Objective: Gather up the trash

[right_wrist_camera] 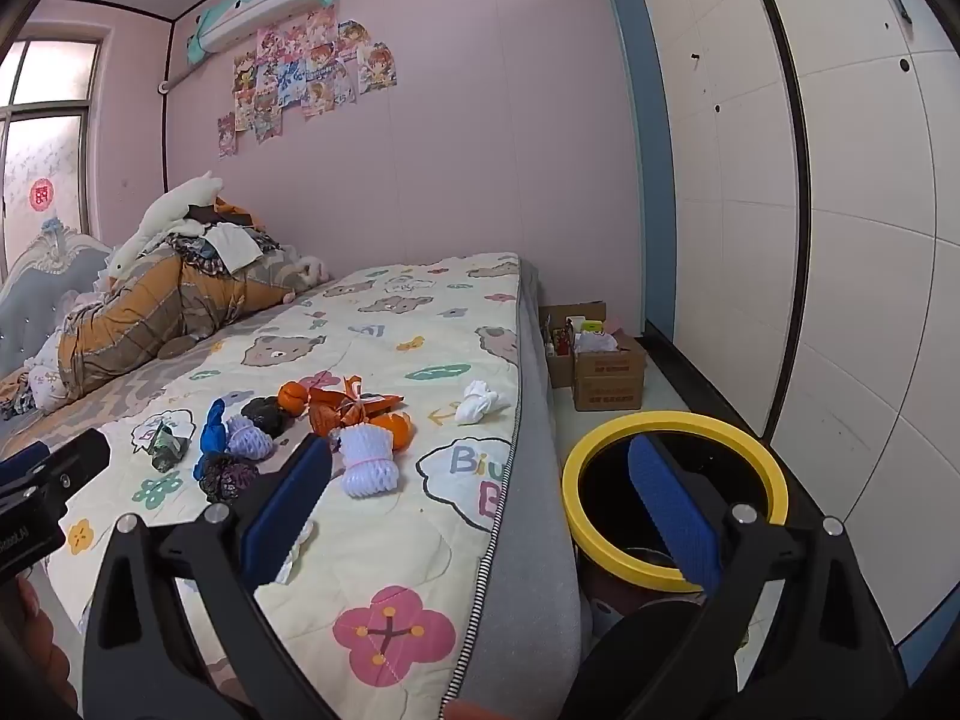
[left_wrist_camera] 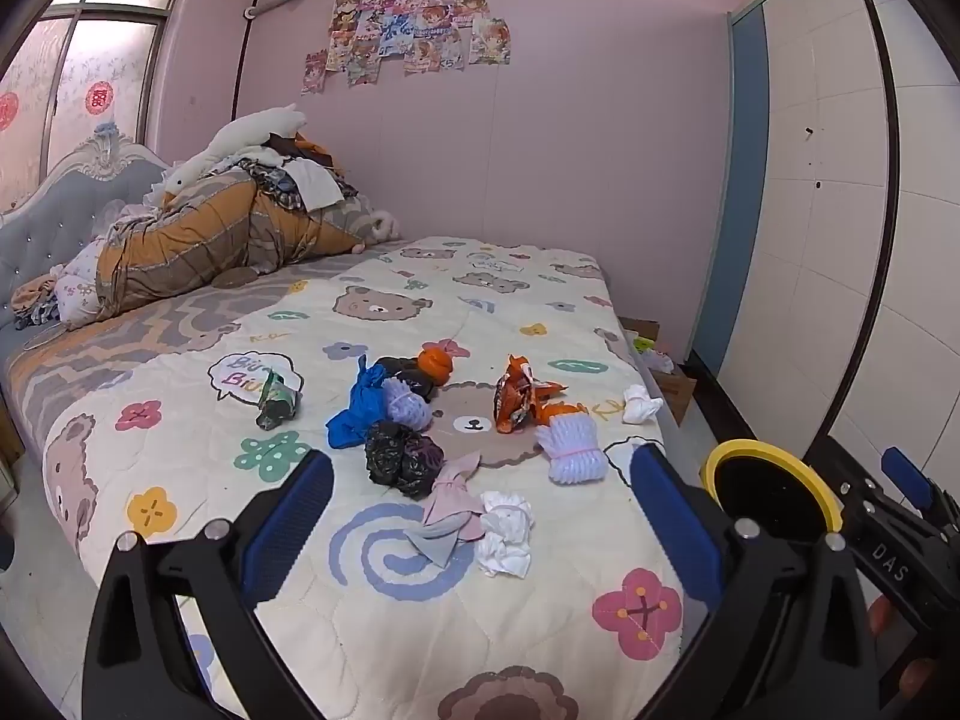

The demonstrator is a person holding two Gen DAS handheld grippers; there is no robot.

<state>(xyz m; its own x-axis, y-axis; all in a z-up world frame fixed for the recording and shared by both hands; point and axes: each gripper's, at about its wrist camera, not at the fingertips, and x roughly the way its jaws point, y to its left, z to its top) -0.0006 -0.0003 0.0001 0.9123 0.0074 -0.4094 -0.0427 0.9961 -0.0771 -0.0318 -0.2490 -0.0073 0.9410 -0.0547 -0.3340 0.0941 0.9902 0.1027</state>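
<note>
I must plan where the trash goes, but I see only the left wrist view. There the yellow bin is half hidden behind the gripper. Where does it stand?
Observer: The yellow bin stands on the floor beside the bed, below the mattress edge.
Operator: Is something behind it?
Observer: Yes, open cardboard boxes with small items stand on the floor, near the wall.
Operator: Is the right gripper holding anything?
Observer: No. The right gripper is open and empty; one finger is over the bed, the other over the bin.
</note>
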